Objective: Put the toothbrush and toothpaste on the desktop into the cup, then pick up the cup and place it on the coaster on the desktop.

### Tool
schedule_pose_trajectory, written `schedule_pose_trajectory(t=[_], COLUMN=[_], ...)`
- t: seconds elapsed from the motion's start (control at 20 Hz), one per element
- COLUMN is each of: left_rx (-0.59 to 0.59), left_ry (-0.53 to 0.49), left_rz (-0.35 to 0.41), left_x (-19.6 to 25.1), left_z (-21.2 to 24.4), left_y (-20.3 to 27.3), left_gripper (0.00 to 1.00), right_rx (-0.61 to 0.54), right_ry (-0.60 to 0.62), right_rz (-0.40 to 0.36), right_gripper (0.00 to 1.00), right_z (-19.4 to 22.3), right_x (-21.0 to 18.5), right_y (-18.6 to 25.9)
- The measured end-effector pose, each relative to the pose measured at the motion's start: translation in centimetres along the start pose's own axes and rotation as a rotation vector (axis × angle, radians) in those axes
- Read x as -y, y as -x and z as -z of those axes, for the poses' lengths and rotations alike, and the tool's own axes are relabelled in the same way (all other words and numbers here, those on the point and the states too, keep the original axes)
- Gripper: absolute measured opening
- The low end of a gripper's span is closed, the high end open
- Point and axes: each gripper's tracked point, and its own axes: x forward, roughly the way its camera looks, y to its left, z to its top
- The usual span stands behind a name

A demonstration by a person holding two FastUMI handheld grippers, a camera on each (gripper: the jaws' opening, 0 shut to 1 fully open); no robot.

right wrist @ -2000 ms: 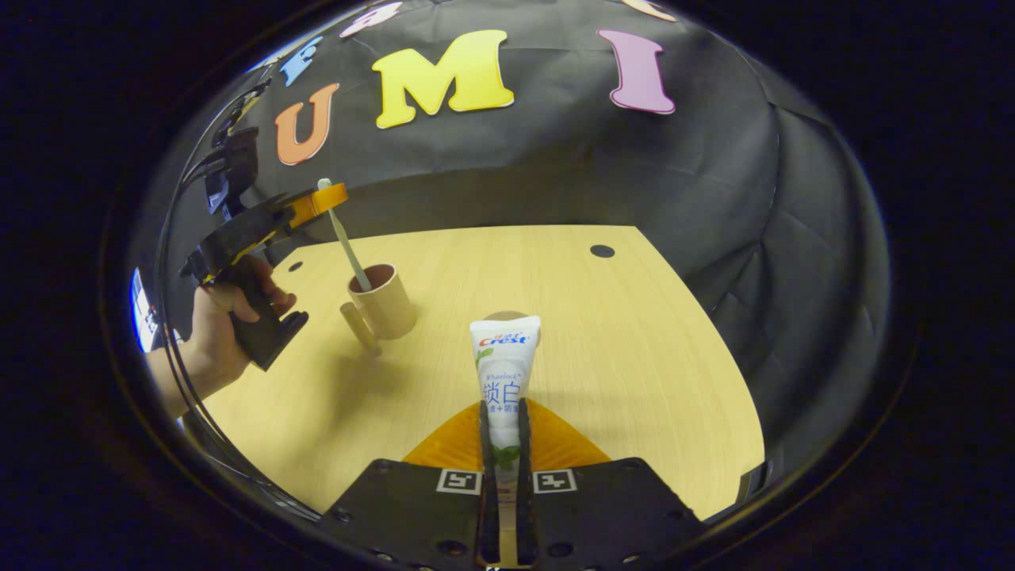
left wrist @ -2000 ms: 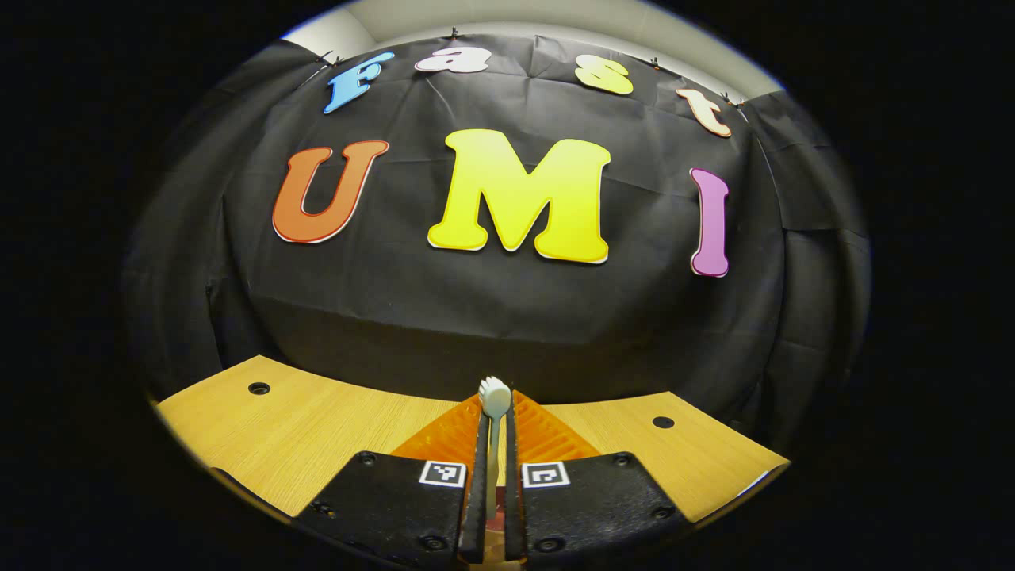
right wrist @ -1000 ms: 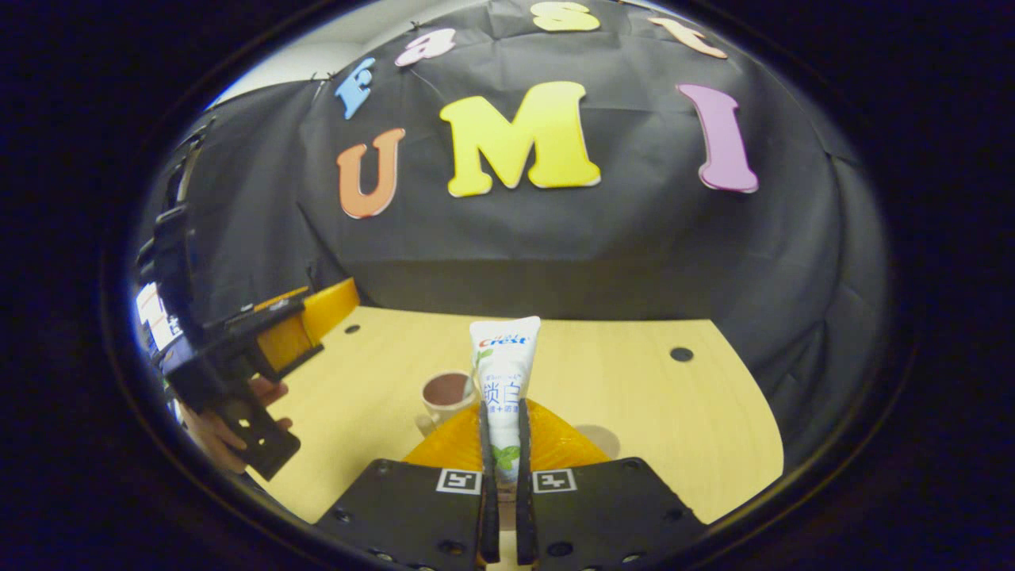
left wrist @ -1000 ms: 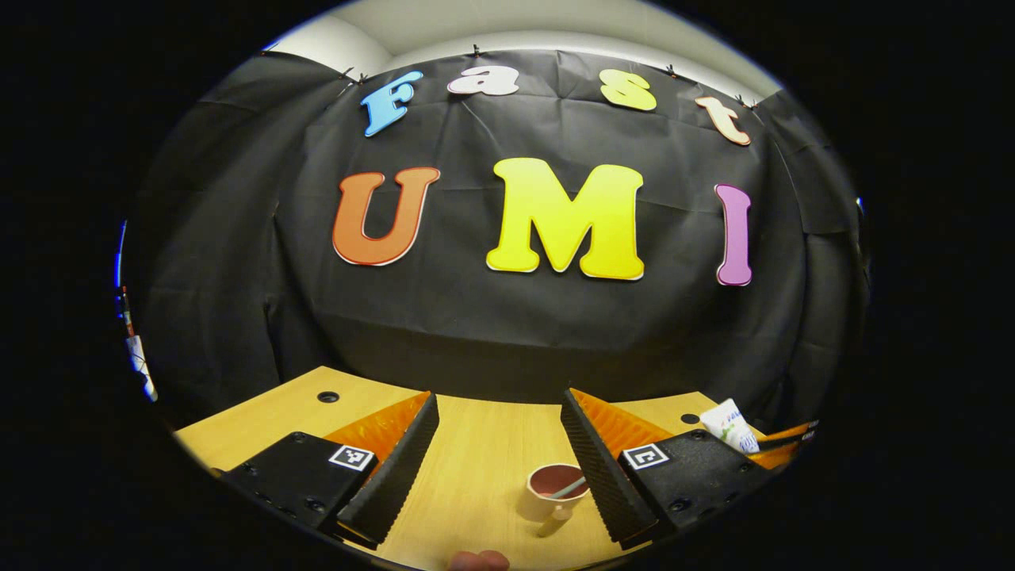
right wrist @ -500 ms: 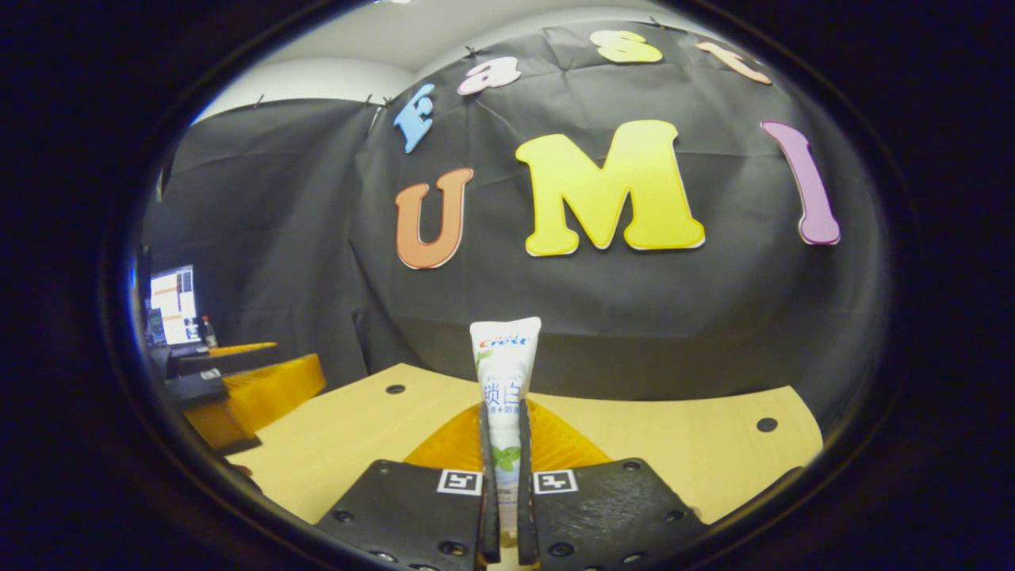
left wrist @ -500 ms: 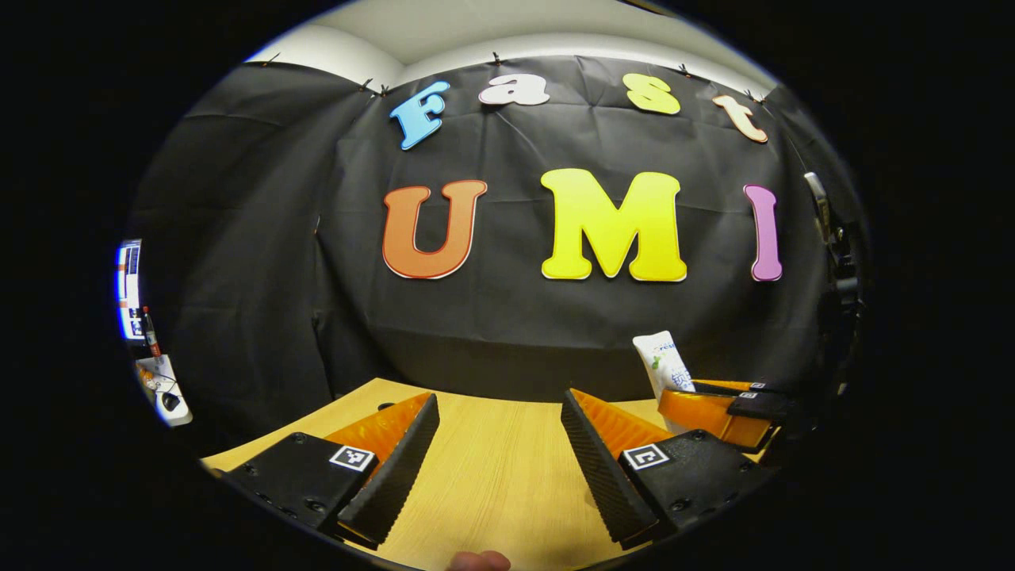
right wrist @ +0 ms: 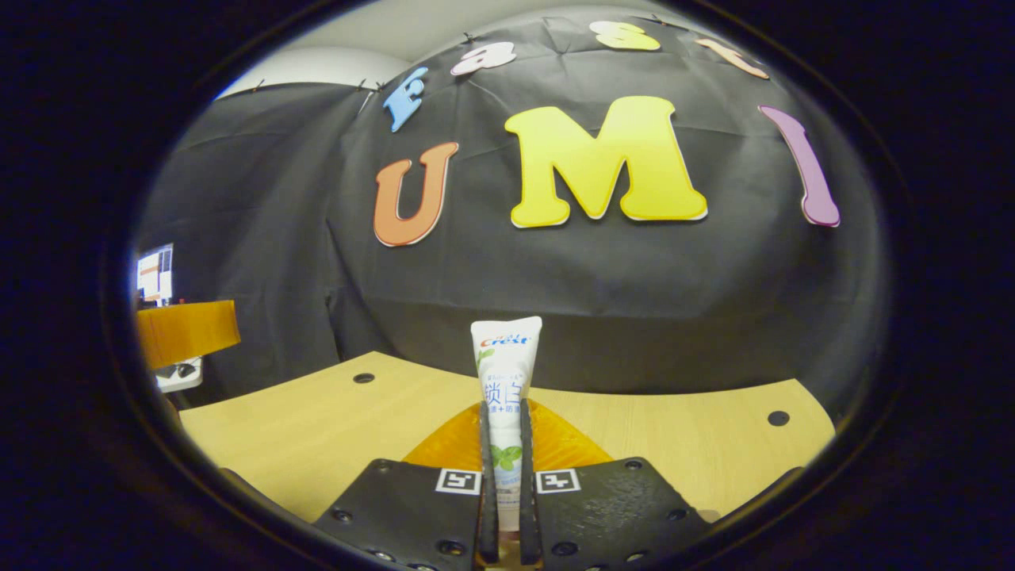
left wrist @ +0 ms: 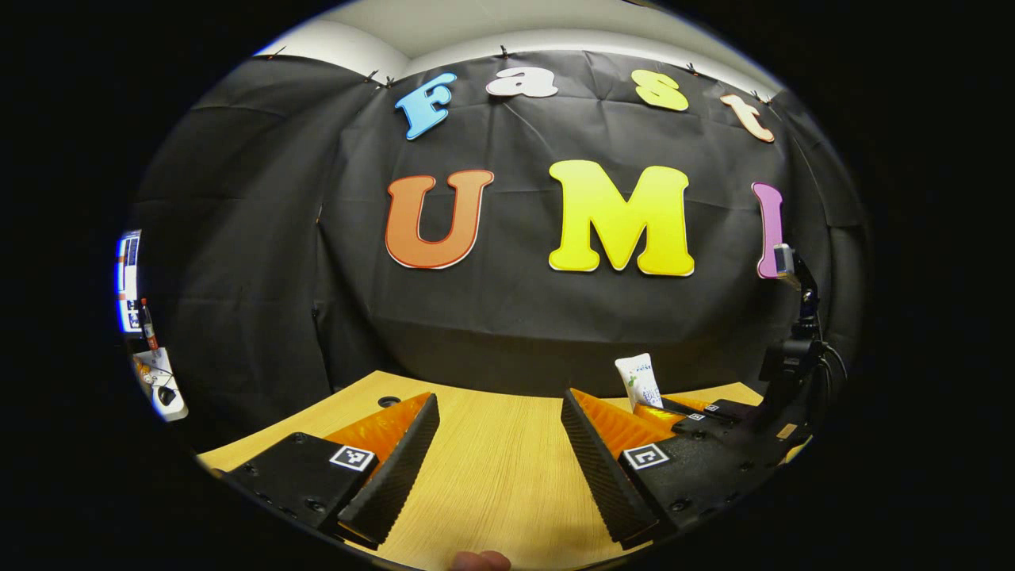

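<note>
My right claw (right wrist: 504,507) pinches the toothpaste (right wrist: 504,381) low on the tube, crimped end pointing away, high over the table (right wrist: 317,428), probably so the cap end can drop into the cup. My left claw (left wrist: 496,468) gapes wide, holding nothing.

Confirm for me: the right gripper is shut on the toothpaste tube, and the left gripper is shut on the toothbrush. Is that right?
Not quite. The left gripper is open and holds nothing: the left gripper view shows its fingers spread wide with bare desktop between them. The rest stands: in the right gripper view the right gripper is shut on the toothpaste tube.
</note>
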Motion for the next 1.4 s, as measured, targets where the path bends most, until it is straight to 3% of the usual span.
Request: schedule_pose_trajectory(t=[0.35,0.6,0.65,0.75,0.85,0.9,1.1,1.4], left_rx=[-0.012,-0.011,-0.008,-0.007,-0.007,-0.009,-0.036,-0.116], left_ry=[-0.015,-0.013,-0.011,-0.009,-0.001,0.007,0.039,0.061], left_rz=[0.025,0.044,0.049,0.06,0.071,0.075,0.095,0.168], left_x=[1.0,2.3,2.7,3.2,3.9,4.2,5.4,9.2], left_z=[-0.4,-0.6,-0.7,-0.7,-0.7,-0.7,0.0,1.2], left_y=[-1.2,-1.4,-1.4,-1.5,-1.5,-1.6,-1.3,-0.5], left_gripper=[0.98,0.98,0.98,0.98,0.98,0.98,0.98,0.96], right_rx=[-0.024,-0.032,-0.029,-0.02,-0.018,-0.018,-0.046,-0.03], right_ry=[-0.004,-0.009,0.008,0.026,0.016,0.015,-0.023,-0.012], right_rz=[0.016,-0.001,-0.004,-0.005,-0.005,0.008,0.044,0.138], right_gripper=[0.15,0.31,0.4,0.75,0.84,0.8,0.86,0.93], right_z=[1.5,1.5,1.4,1.1,1.0,0.9,0.6,-3.2], right_x=[0.7,0.6,0.5,0.6,0.7,1.1,3.0,7.6], right_y=[0.2,2.1,2.8,4.3,5.4,5.7,7.9,14.2])
